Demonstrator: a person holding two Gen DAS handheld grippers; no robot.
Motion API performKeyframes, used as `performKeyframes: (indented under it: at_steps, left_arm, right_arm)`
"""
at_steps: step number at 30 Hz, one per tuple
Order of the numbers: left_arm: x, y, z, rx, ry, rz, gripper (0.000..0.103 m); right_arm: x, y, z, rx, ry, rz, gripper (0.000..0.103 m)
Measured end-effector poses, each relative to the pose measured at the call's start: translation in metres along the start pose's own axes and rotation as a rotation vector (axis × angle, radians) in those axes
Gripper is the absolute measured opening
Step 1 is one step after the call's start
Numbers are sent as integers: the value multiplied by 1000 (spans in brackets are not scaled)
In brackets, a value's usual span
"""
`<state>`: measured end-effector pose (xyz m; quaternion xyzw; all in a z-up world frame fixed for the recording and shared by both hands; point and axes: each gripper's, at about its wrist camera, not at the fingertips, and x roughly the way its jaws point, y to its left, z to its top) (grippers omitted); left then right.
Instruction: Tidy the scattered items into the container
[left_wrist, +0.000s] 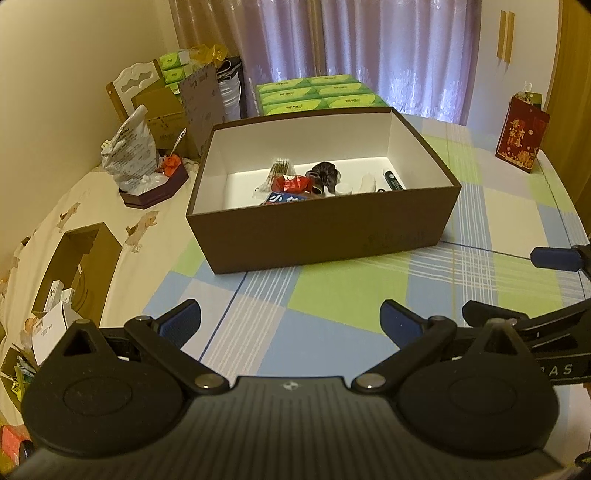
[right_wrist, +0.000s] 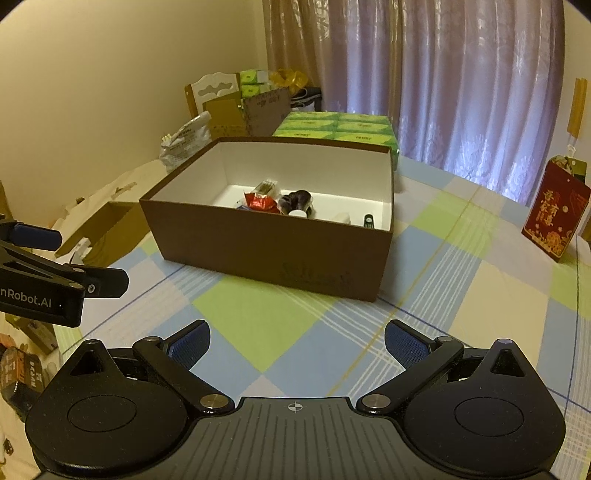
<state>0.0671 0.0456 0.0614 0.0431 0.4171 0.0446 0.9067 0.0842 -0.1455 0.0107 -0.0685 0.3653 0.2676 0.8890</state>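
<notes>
Both grippers, left gripper (left_wrist: 290, 321) and right gripper (right_wrist: 297, 341), hover empty, jaws apart, before the brown box (right_wrist: 273, 254) straight ahead holding gathered items (left_wrist: 317, 182).

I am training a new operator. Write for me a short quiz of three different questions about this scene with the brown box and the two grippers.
1. True or false: the left gripper is shut on an item.
2. Multiple choice: where does the red packet lie? A) on the checked cloth B) inside the brown box C) in the right gripper
3. Short answer: what stands directly behind the brown box?

Key
1. False: both grippers are open and empty.
2. B
3. A stack of green tissue packs.
</notes>
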Motion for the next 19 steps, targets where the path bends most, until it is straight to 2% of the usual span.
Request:
performKeyframes:
  at_steps: [19]
  left_arm:
    - [-1, -6, -12, -5, 17, 2, 102]
  right_arm:
    - [-4, -5, -6, 6, 3, -6, 103]
